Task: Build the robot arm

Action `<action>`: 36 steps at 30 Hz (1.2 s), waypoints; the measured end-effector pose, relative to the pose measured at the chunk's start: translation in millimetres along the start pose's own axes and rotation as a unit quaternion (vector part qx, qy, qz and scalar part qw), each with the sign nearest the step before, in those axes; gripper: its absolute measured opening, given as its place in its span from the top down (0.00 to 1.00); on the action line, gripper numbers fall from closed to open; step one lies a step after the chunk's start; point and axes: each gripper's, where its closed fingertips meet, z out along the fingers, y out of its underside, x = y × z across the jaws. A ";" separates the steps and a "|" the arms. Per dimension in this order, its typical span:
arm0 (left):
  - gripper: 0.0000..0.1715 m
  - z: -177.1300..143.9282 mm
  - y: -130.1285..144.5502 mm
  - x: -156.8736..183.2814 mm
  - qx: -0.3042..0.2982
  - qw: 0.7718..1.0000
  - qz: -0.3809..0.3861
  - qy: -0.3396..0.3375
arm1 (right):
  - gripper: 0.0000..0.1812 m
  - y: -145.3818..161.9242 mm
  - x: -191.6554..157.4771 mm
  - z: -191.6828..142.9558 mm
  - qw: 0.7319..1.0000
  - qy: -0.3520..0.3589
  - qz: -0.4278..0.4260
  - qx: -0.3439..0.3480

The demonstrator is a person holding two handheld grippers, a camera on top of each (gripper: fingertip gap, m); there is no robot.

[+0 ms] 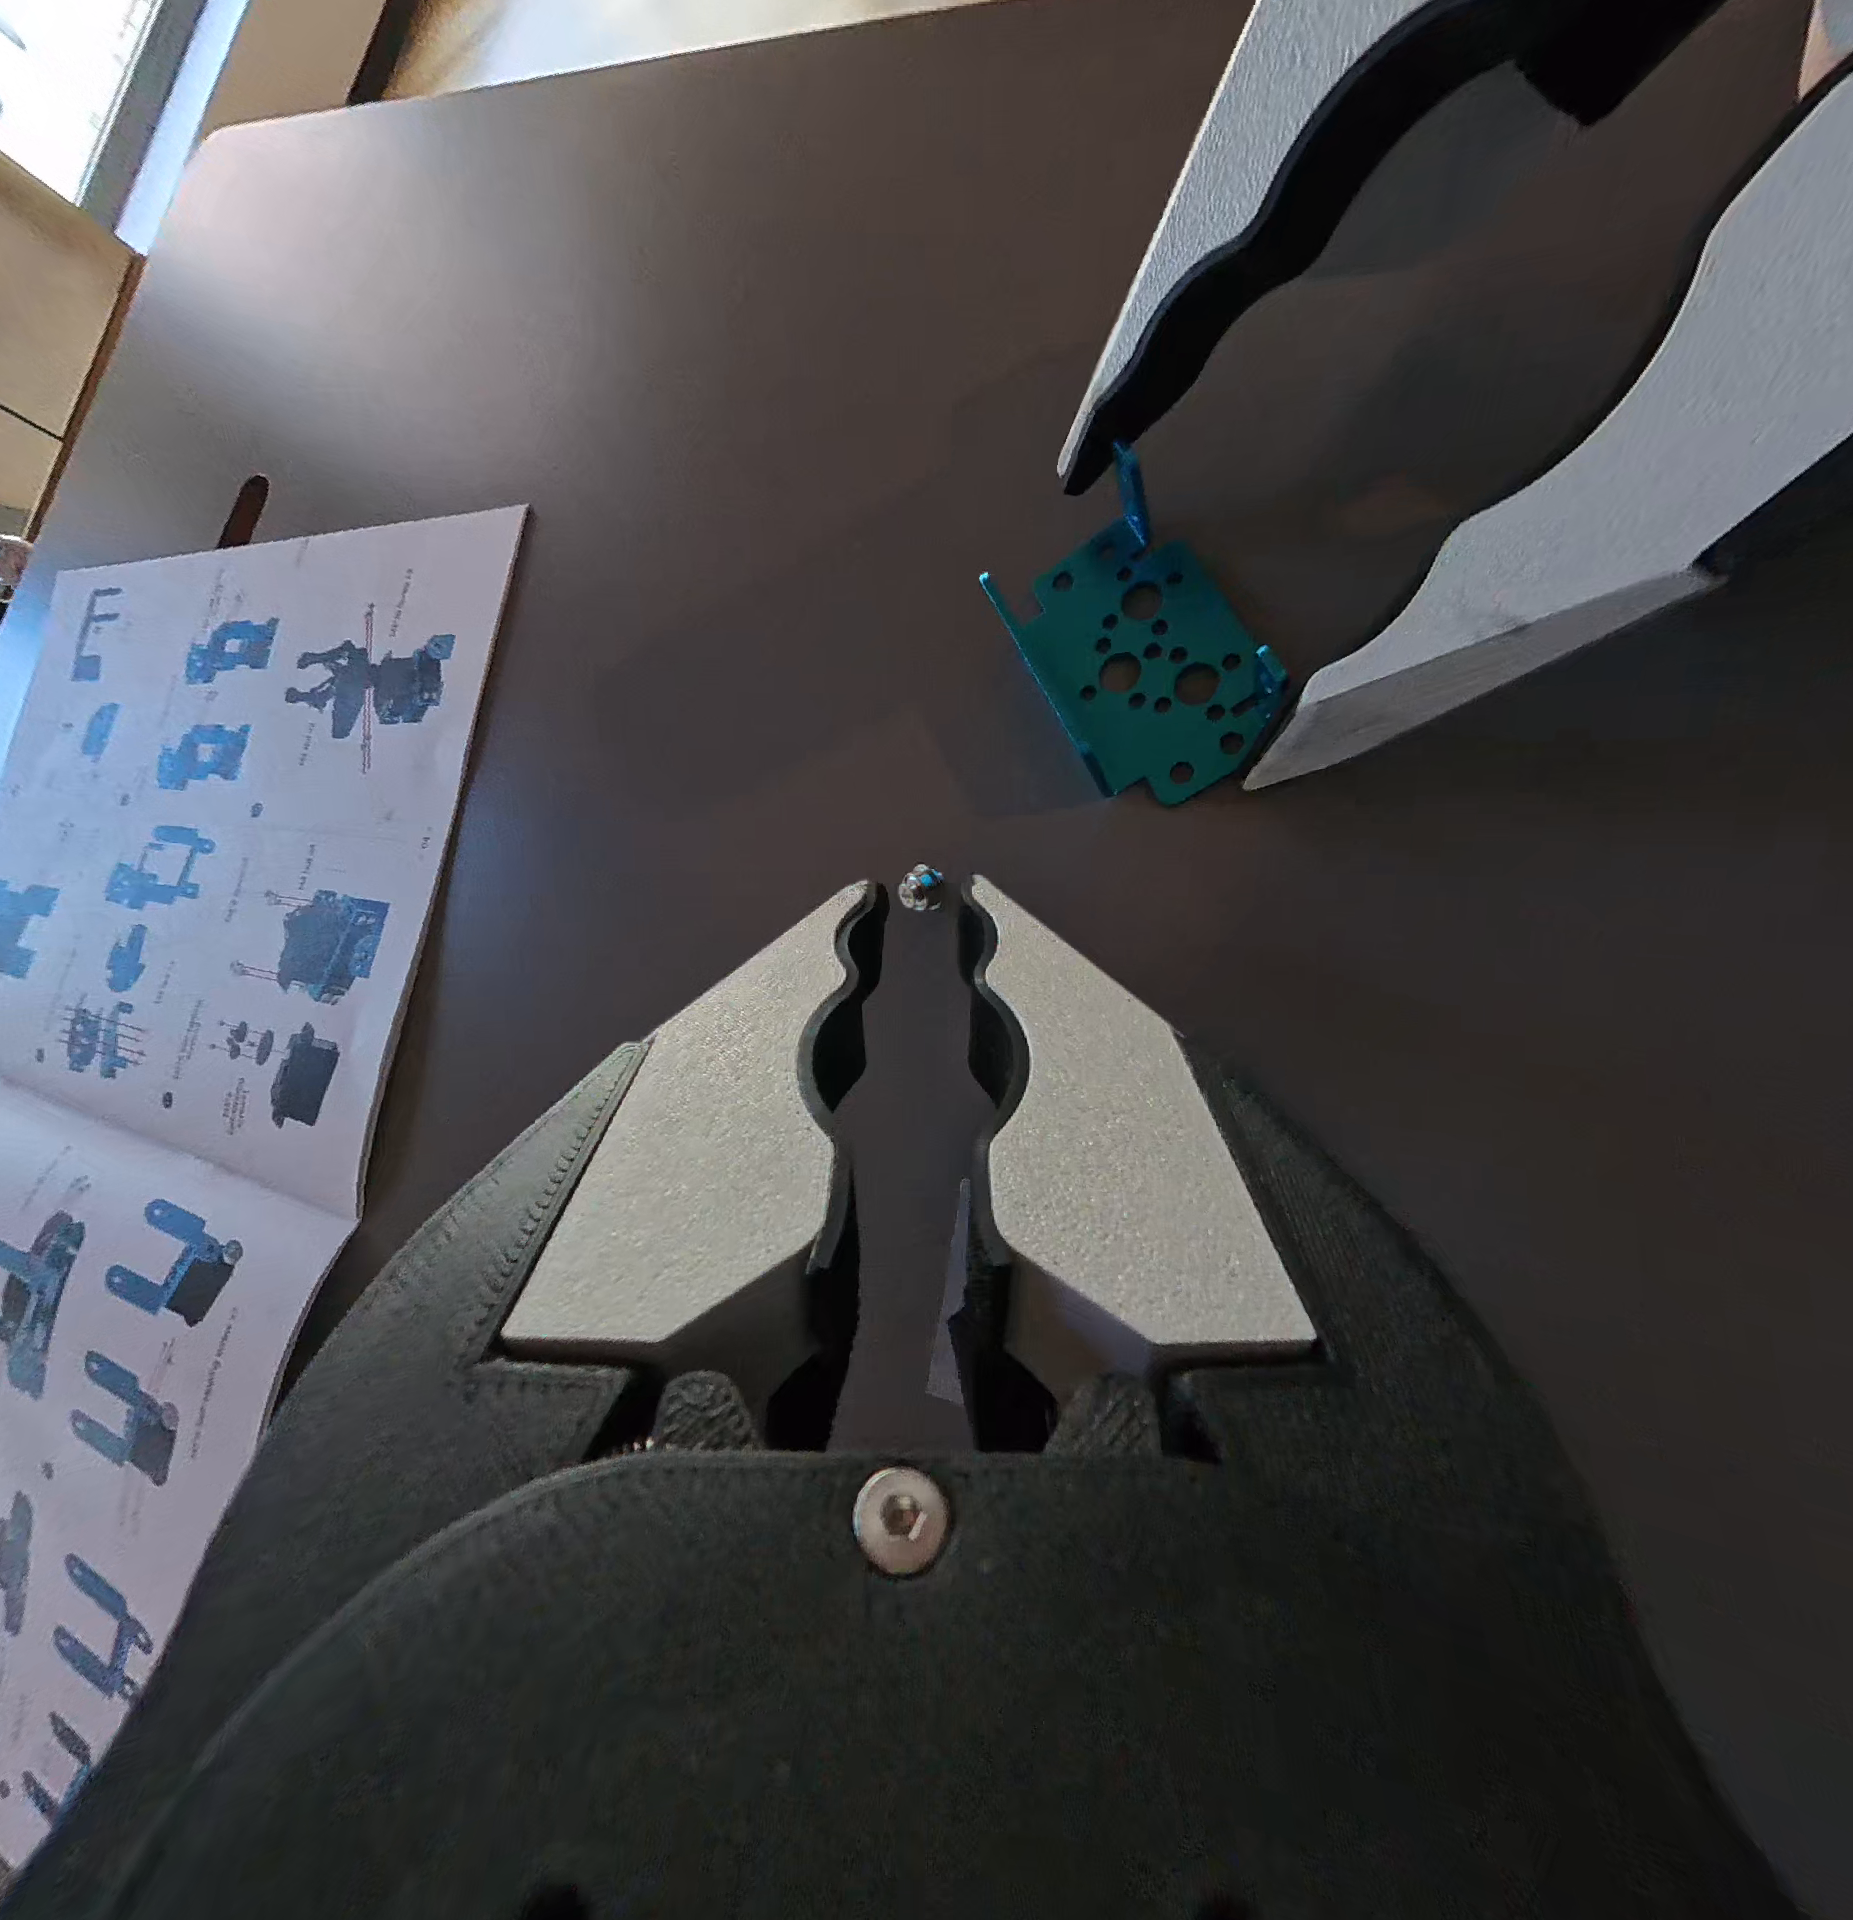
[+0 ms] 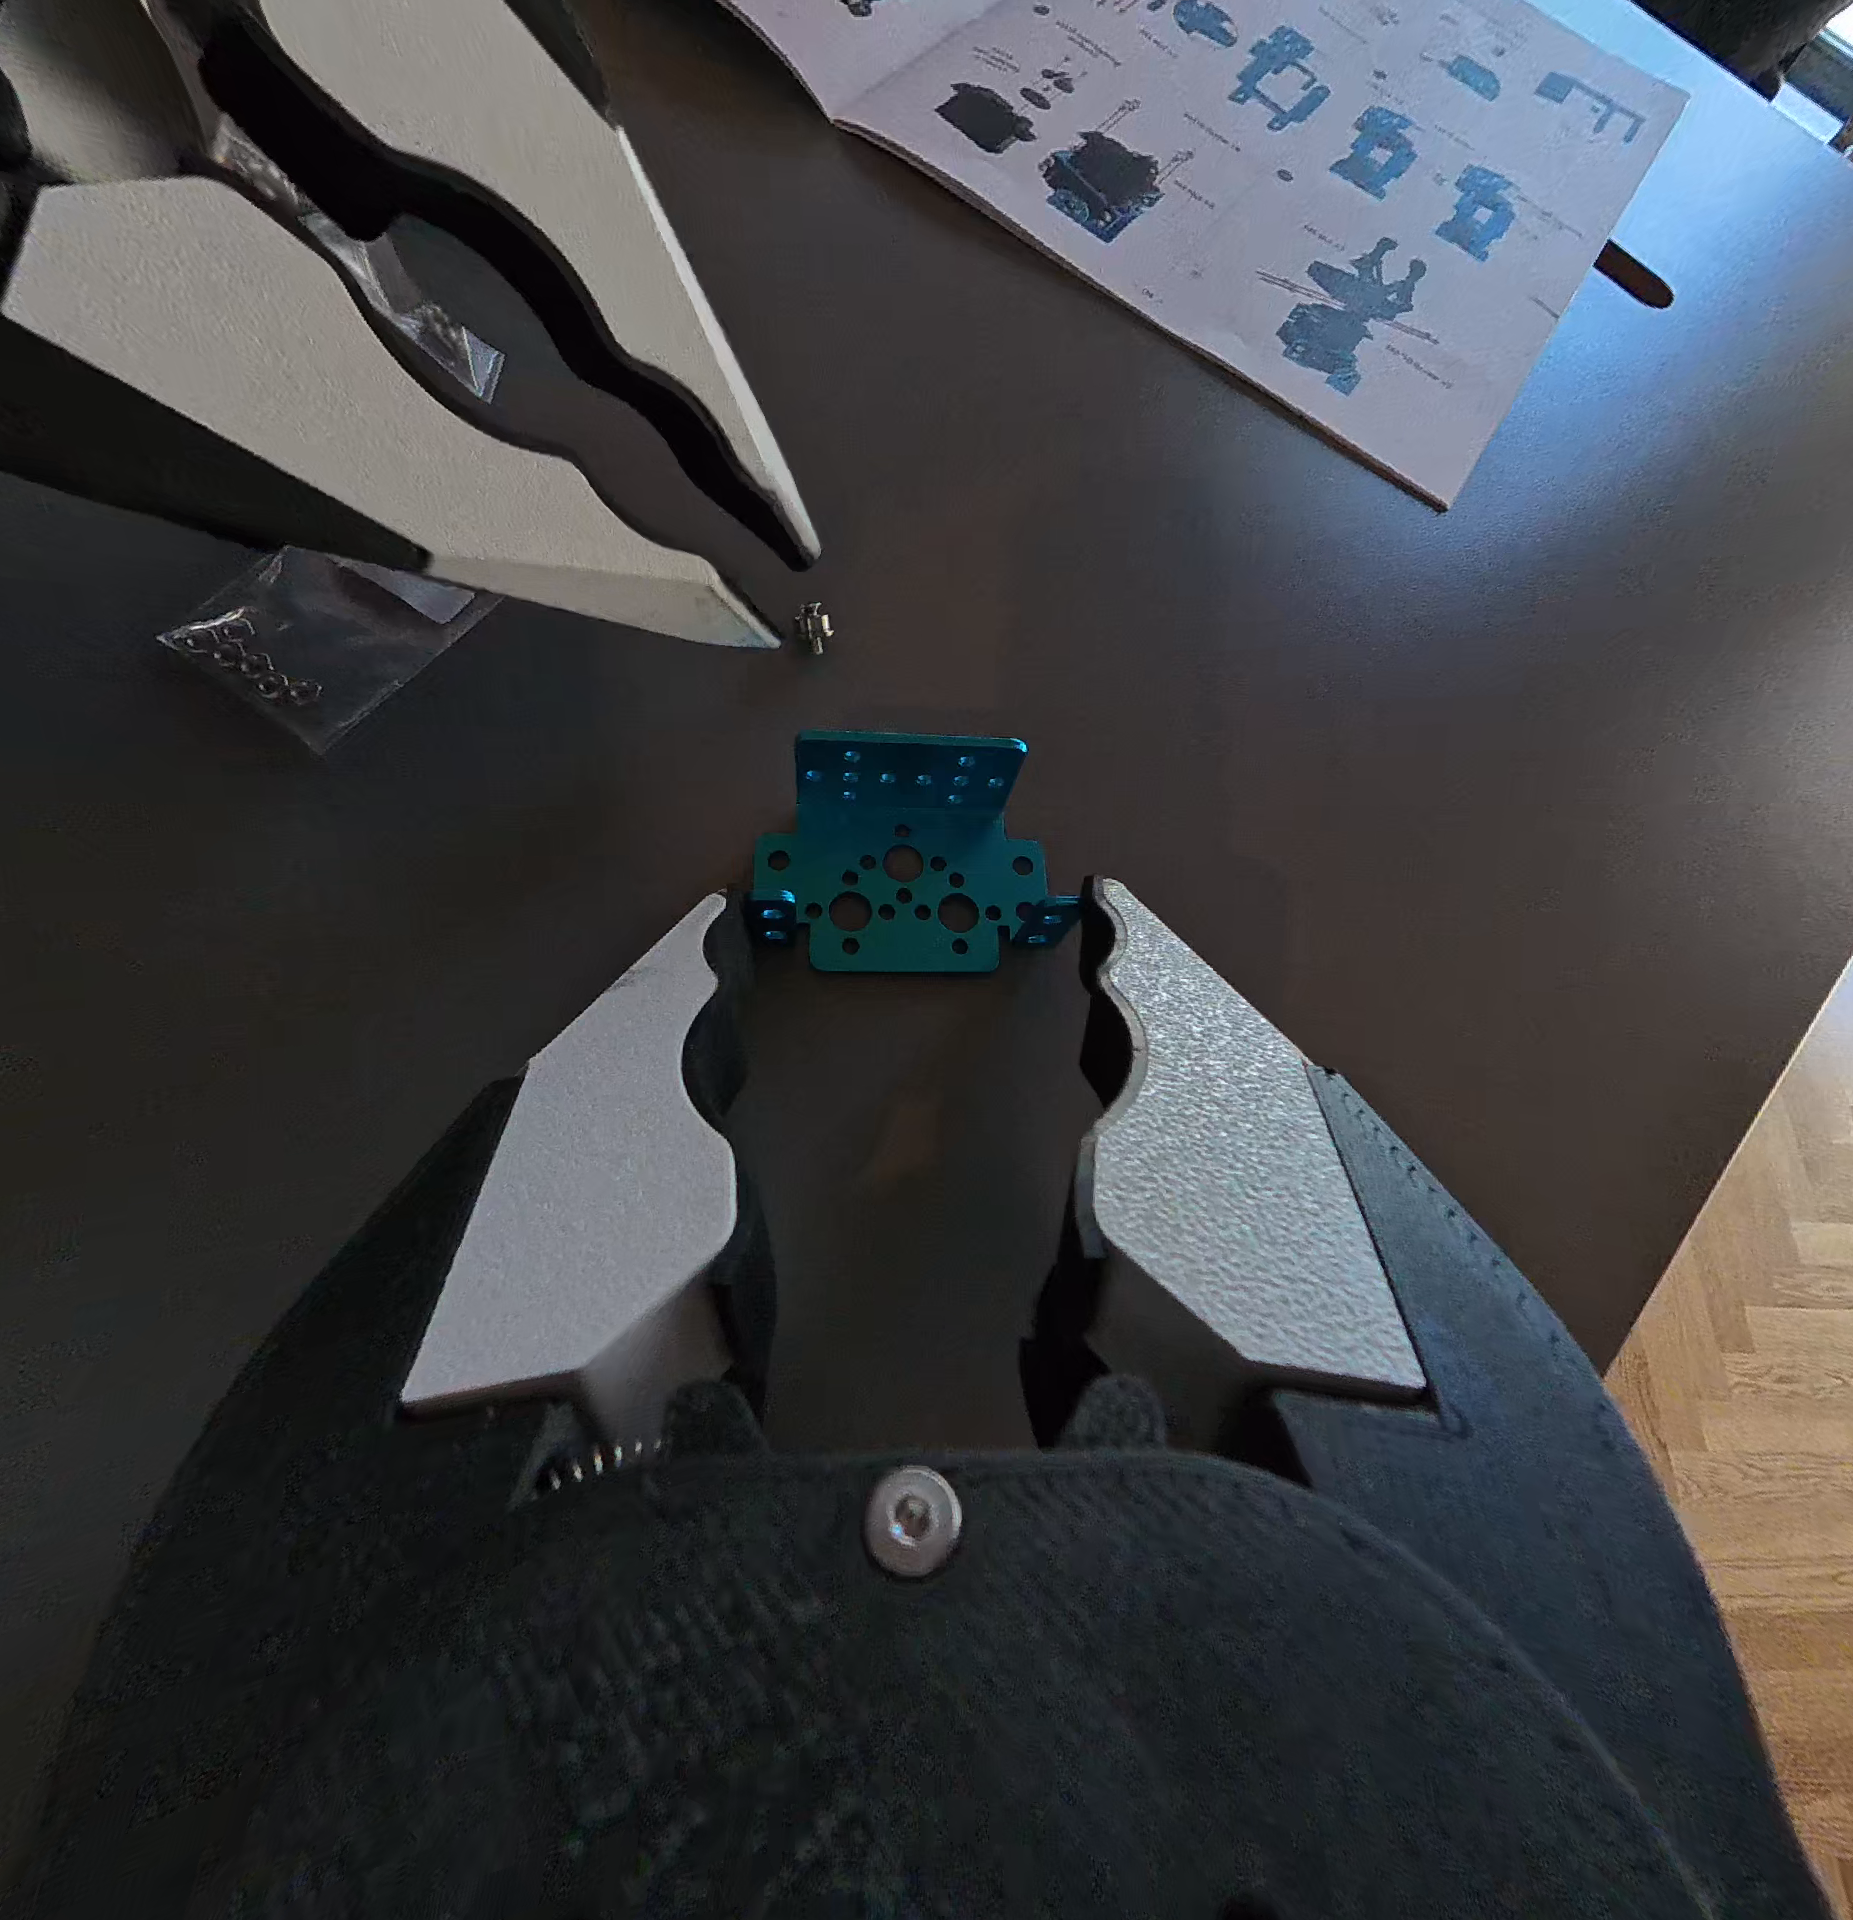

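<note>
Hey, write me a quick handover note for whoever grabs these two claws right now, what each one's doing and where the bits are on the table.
Left claw: open a little, tips either side of a small silver screw on the dark table, not gripping it.
Right claw: open wide, fingertips at the two side tabs of the blue perforated bracket; contact cannot be told. The bracket lies flat with its back flange upright.
Also on the table: a clear bag of small hardware beside the left claw, and an open instruction booklet on the far side.
Nothing lifted, nothing joined; screw and bracket lie apart.
</note>
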 end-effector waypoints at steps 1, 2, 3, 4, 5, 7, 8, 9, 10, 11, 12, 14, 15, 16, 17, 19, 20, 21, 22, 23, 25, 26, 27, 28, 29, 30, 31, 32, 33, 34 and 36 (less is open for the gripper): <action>0.93 0.4 0.9 -0.7 -0.002 1.000 -0.001 -0.005 | 0.65 0.1 0.1 -0.1 1.000 0.001 0.000 0.000; 0.93 0.3 1.1 -2.8 -0.001 1.000 -0.002 -0.015 | 0.65 0.3 0.3 -0.4 1.000 0.001 0.000 0.000; 0.94 0.2 1.1 -4.2 0.002 1.000 -0.004 -0.023 | 0.65 0.4 0.4 -0.5 1.000 0.001 0.000 0.000; 0.97 0.5 1.4 -4.6 0.003 1.000 -0.006 -0.027 | 0.65 0.6 0.5 -0.6 1.000 0.001 0.001 0.000; 0.97 1.2 1.7 -3.7 0.004 1.000 -0.008 -0.025 | 0.65 0.7 0.8 -0.8 1.000 0.002 0.001 0.000; 0.95 3.1 3.3 -0.8 0.002 1.000 -0.012 -0.019 | 0.65 0.9 1.2 -1.0 1.000 0.003 0.001 0.000; 0.94 3.6 3.9 -0.6 0.001 1.000 -0.013 -0.021 | 0.65 1.0 1.3 -1.0 1.000 0.003 0.001 0.000; 0.94 4.0 4.4 0.0 -0.001 1.000 -0.014 -0.021 | 0.65 1.0 1.3 -1.1 1.000 0.004 0.001 0.000; 0.93 4.0 4.2 0.0 0.000 1.000 -0.015 -0.023 | 0.65 1.0 1.3 -1.2 1.000 0.004 0.000 0.000; 0.94 4.1 3.8 0.4 0.001 1.000 -0.014 -0.023 | 0.65 0.9 1.3 -1.2 1.000 0.005 0.000 0.000; 0.94 4.3 3.6 1.0 0.001 1.000 -0.014 -0.022 | 0.65 0.9 1.3 -1.2 1.000 0.005 -0.001 0.000; 0.94 5.4 4.0 1.5 0.000 1.000 -0.012 -0.023 | 0.65 0.9 1.3 -1.3 1.000 0.005 -0.001 0.000; 0.95 6.2 4.6 1.8 -0.001 1.000 -0.011 -0.023 | 0.65 0.9 1.2 -1.2 1.000 0.005 -0.001 0.000; 0.96 6.8 5.3 1.8 -0.003 1.000 -0.011 -0.023 | 0.65 0.8 1.2 -1.3 1.000 0.006 -0.001 0.000; 0.96 7.1 5.8 1.5 -0.003 1.000 -0.012 -0.024 | 0.65 0.8 1.2 -1.3 1.000 0.006 -0.002 0.000; 0.97 7.2 5.8 0.7 -0.002 1.000 -0.012 -0.027 | 0.65 0.8 1.2 -1.3 1.000 0.006 -0.002 0.001; 0.97 7.2 5.6 0.5 -0.002 1.000 -0.011 -0.028 | 0.65 0.8 1.2 -1.4 1.000 0.006 -0.002 0.001; 0.97 7.4 5.6 0.2 -0.002 1.000 -0.010 -0.029 | 0.65 0.7 1.2 -1.3 1.000 0.007 -0.003 0.001; 0.97 7.7 5.8 0.0 -0.003 1.000 -0.009 -0.029 | 0.65 0.7 1.2 -1.3 1.000 0.007 -0.003 0.001; 0.97 7.9 5.8 -0.2 -0.004 1.000 -0.007 -0.030 | 0.65 0.7 1.1 -1.4 1.000 0.007 -0.003 0.001; 0.97 8.3 5.6 -0.7 -0.005 0.999 -0.007 -0.032 | 0.65 0.7 1.2 -1.4 1.000 0.007 -0.003 0.001; 0.98 8.4 5.5 -0.9 -0.004 0.999 -0.009 -0.031 | 0.65 0.7 1.2 -1.3 1.000 0.007 -0.003 0.001; 0.98 8.2 5.0 -0.7 -0.003 0.999 -0.011 -0.030 | 0.65 0.8 1.1 -1.3 1.000 0.006 -0.002 0.001; 0.98 8.0 4.5 -0.5 -0.001 0.999 -0.015 -0.028 | 0.65 0.8 1.1 -1.3 1.000 0.006 -0.002 0.000; 0.98 7.8 4.3 -0.2 0.001 0.999 -0.018 -0.026 | 0.65 0.8 1.3 -1.3 1.000 0.007 -0.002 0.001; 1.00 7.7 4.4 0.1 0.002 0.999 -0.023 -0.024 | 0.65 0.7 1.7 -1.4 1.000 0.008 -0.002 0.001; 1.00 7.4 4.2 1.0 0.004 0.999 -0.029 -0.018 | 0.65 0.6 1.6 -1.5 1.000 0.007 -0.002 0.002; 1.00 7.0 4.0 2.2 0.006 0.999 -0.038 -0.011 | 0.65 0.5 1.4 -1.5 1.000 0.004 -0.001 0.002; 1.00 6.7 3.6 4.1 0.009 0.999 -0.051 0.000 | 0.65 0.4 1.4 -1.6 1.000 0.003 0.001 0.003; 1.00 6.2 3.2 5.4 0.011 0.998 -0.063 0.009 | 0.65 0.4 1.4 -1.6 1.000 0.003 0.002 0.003; 1.00 4.8 2.8 3.6 0.018 0.996 -0.081 0.014 | 0.65 0.6 1.0 -1.3 1.000 0.000 0.003 0.002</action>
